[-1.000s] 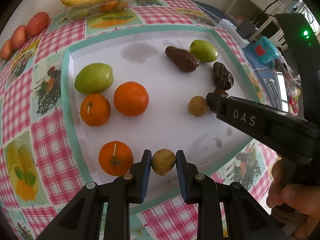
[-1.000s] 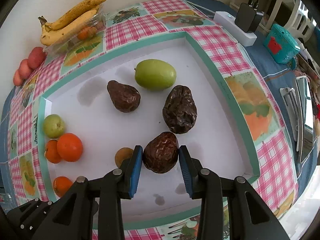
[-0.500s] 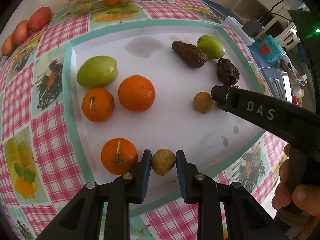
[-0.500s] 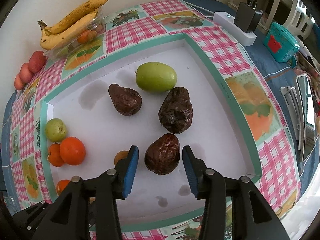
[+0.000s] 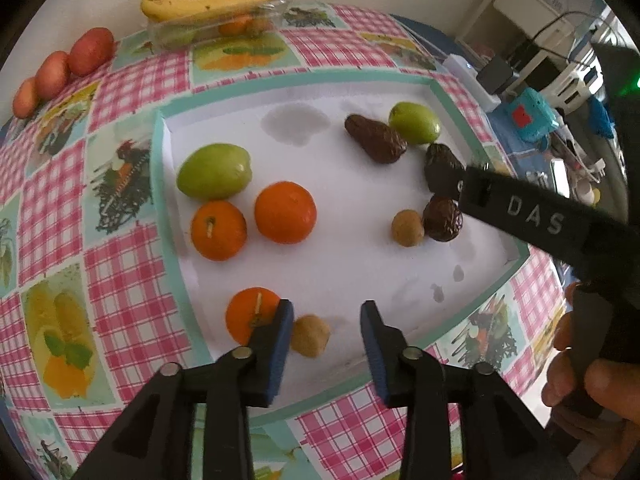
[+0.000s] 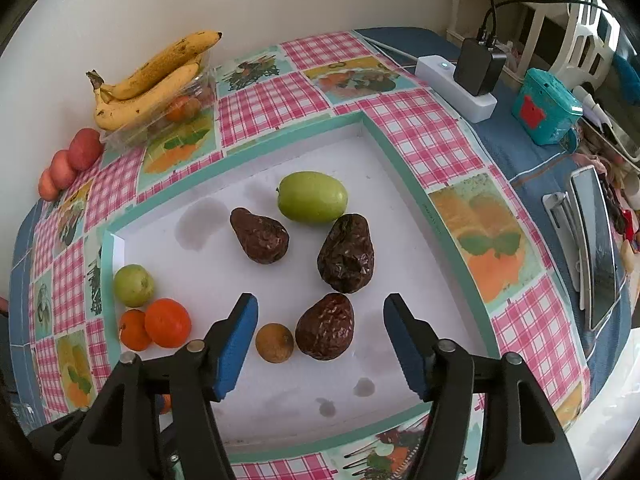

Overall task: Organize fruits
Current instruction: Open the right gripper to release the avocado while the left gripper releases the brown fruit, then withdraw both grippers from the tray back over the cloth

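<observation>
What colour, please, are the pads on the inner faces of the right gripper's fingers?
Blue pads on black fingers of the right gripper; clearest in the right wrist view.

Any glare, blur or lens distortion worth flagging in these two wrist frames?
Left wrist view: strong fisheye bowing of the white tray, dark vignette corners, fruit sharp. Right wrist view: same bowing, overexposed glare at the lower right edge, soft shadows under the green fruit.

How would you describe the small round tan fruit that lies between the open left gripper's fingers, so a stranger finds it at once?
Find the white tray with the teal rim on the checked tablecloth, then its near edge. Beside the lone orange mandarin there lies a small round tan fruit, between the fingers of the open left gripper. It is smaller and duller than the mandarin; its twin lies beside a dark wrinkled fruit.
</observation>
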`<state>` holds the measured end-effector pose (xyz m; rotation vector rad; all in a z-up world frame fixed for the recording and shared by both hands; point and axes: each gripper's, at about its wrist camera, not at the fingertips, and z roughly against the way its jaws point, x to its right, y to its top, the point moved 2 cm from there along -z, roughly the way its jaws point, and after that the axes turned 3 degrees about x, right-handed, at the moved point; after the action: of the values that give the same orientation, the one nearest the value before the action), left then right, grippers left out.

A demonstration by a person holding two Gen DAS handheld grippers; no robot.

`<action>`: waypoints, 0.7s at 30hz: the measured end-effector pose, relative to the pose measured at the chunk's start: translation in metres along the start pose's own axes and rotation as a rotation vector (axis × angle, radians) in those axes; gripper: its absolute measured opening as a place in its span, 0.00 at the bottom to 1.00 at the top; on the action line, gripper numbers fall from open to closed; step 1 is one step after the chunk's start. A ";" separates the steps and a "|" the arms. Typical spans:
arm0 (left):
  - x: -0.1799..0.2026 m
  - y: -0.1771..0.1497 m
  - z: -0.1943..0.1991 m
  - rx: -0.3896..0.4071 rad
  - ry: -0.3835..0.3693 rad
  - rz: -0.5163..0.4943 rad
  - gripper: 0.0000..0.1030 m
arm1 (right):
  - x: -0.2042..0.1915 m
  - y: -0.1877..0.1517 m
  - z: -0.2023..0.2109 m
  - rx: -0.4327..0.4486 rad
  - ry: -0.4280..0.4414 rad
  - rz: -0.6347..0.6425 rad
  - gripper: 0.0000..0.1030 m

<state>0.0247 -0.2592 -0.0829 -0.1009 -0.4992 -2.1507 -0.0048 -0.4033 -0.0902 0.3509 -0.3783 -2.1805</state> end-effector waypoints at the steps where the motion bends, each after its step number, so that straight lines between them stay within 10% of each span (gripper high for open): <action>1: -0.004 0.001 0.004 0.008 -0.009 0.011 0.45 | 0.000 0.000 0.000 -0.002 -0.003 -0.001 0.65; 11: -0.048 0.006 0.034 0.080 -0.068 0.160 0.62 | -0.004 0.000 0.002 0.004 0.000 0.017 0.65; 21: -0.118 0.004 0.036 0.103 0.295 0.264 0.86 | -0.026 -0.002 0.001 0.001 0.006 0.082 0.65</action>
<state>0.0944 -0.1571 -0.0786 0.1958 -0.3982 -1.8377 0.0082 -0.3807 -0.0868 0.3365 -0.3841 -2.0991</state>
